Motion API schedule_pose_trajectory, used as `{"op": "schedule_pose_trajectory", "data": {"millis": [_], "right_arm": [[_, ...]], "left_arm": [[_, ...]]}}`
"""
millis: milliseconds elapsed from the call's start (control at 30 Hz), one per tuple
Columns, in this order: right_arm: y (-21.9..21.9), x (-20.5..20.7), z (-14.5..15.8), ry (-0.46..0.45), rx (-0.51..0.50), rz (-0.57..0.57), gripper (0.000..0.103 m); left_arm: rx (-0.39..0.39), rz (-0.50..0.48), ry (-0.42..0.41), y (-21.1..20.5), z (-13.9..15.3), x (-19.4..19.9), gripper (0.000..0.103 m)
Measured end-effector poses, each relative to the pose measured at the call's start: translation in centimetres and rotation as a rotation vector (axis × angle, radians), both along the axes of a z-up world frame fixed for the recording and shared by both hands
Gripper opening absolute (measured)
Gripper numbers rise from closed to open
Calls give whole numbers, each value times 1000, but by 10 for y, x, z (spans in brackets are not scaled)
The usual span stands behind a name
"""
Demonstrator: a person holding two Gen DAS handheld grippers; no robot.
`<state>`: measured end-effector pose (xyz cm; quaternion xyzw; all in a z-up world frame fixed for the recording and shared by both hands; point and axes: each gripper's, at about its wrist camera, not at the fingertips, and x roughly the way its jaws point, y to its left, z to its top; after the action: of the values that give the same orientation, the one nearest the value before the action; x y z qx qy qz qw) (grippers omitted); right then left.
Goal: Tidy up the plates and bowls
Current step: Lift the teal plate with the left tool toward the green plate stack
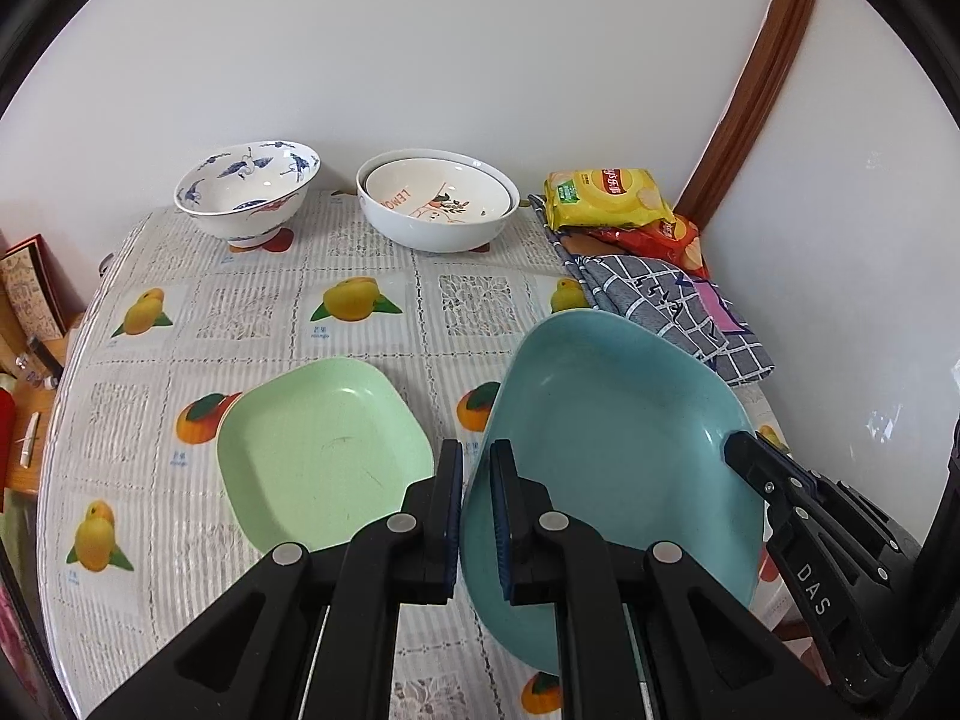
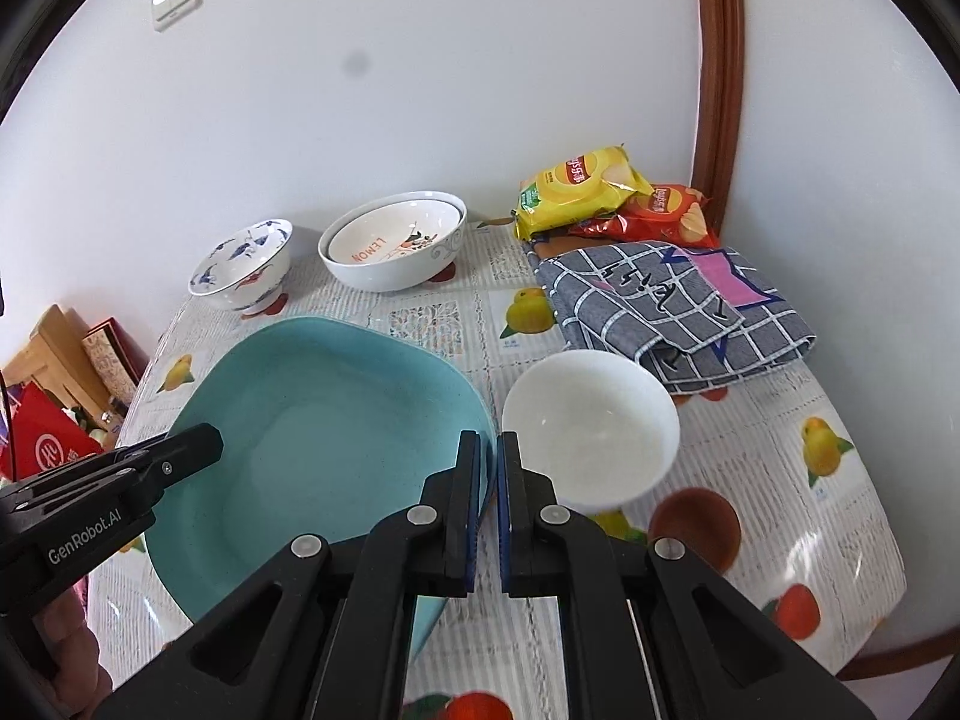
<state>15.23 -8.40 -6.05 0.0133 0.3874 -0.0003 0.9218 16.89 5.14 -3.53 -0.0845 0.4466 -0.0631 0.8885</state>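
Left wrist view: the blue plate (image 1: 612, 456) is pinched at its left rim by the closed left gripper (image 1: 477, 474), and its other rim is pinched by the closed right gripper (image 2: 489, 468). The plate is held tilted above the table (image 1: 360, 324). A green plate (image 1: 324, 450) is seen beside it, and a white bowl (image 2: 591, 426) on the other side.
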Motion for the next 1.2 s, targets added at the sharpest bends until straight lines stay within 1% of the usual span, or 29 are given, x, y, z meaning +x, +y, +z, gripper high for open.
{"op": "schedule_pose_trajectory", "data": {"millis": [267,633,933,1200], "right_arm": [[2,-25,9,-17,10,-6,5],[7,-48,17,-37,18,-9,5],[14,-53,23,-50,17,-4,5],[25,-48,24,-54,19,16,5]], "left_arm": [[-12,0,-19,4,8,-24,10],[-12,-3,-43,9,17,-41,10],[-18,0,-54,15,22,-47,10],[-15,22,-56,27,24,-46,10]]}}
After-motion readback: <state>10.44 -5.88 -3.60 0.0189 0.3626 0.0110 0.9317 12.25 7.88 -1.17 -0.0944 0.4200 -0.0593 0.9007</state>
